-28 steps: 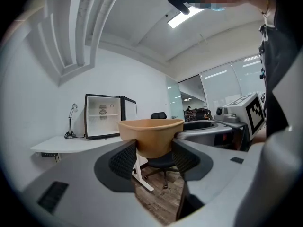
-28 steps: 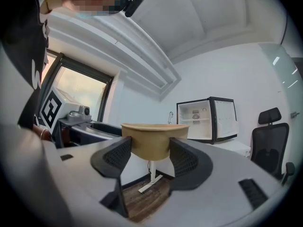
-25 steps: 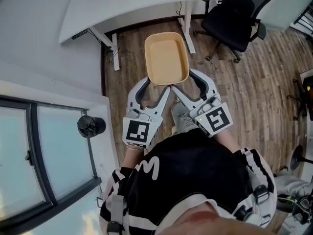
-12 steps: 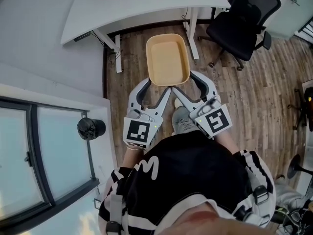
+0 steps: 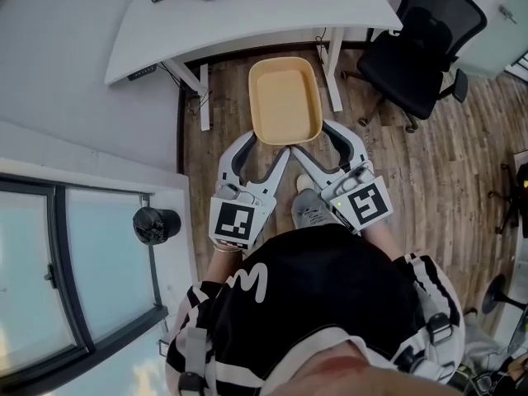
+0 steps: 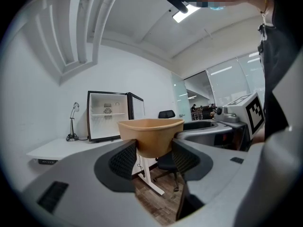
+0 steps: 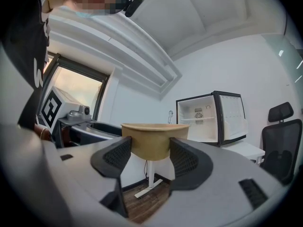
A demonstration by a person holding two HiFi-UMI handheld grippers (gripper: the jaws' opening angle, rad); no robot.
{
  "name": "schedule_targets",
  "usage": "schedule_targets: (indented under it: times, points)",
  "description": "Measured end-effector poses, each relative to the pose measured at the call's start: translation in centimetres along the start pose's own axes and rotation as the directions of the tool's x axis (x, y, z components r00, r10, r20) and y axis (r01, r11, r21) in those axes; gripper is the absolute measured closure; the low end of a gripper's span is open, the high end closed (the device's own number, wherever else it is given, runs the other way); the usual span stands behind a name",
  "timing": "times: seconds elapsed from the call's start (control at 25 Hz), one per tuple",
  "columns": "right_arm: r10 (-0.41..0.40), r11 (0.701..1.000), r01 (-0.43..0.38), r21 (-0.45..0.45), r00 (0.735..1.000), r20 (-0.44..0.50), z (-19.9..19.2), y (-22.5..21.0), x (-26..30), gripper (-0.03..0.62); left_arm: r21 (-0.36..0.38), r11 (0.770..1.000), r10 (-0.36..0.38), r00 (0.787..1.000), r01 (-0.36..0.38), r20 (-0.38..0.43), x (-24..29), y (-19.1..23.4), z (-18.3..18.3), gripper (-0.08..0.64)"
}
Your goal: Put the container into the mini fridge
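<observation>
A wooden floor (image 5: 429, 163) is stretching out below the person, with a white desk (image 5: 247, 15) standing along the far wall and a black office chair (image 5: 429, 48) sitting to its right.

The left gripper (image 6: 152, 151) is pressing its two black pads against the near left corner of a tan container (image 5: 285, 101), its jaws narrowed onto the container's wall. The right gripper (image 7: 150, 155) is doing the same at the near right corner, so both tools are clamping the container from the person's side. The container is hanging level in the air between them, open side up, above the floor and just short of the desk's front edge.

The head view is showing the container's hollow inside and the person's shoe (image 5: 312, 209) beneath the grippers. Only the gripper views are showing the mini fridge (image 6: 108, 116): it is standing on the desk, well beyond the container, with its door swung open and its white shelves facing the room. The right gripper view is also catching the shelves on the inside of that door (image 7: 233, 117).
</observation>
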State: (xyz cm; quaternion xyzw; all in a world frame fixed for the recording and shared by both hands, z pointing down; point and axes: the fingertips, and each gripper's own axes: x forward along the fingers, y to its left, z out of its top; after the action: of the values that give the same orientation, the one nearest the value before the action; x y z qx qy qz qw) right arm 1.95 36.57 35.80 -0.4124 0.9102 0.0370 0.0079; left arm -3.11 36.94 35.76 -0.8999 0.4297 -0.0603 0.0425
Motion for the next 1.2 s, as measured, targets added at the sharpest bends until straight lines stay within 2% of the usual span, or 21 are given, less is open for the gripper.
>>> schedule_targets:
  times: [0.12,0.68,0.96,1.2]
  points:
    - [0.013,1.0,-0.013,0.012,1.0,0.021,-0.1,-1.1,1.2,0.328,0.005,1.0,-0.001,1.0,0.001,0.015,1.4,1.1,0.0,0.322]
    - [0.014,1.0,-0.014,0.001,1.0,-0.023,-0.3,-7.1,7.6,0.328,0.008,1.0,0.008,1.0,-0.008,0.0,8.2,6.3,0.1,0.322]
    - [0.055,0.998,-0.055,-0.008,0.998,0.005,0.0,-9.9,11.2,0.328,-0.012,0.999,0.034,0.999,-0.034,-0.01,11.7,9.2,0.5,0.322]
    - [0.056,0.998,-0.056,-0.012,0.998,-0.028,-0.3,-12.5,13.7,0.328,-0.011,0.999,0.047,0.999,-0.047,0.003,14.5,11.2,0.2,0.322]
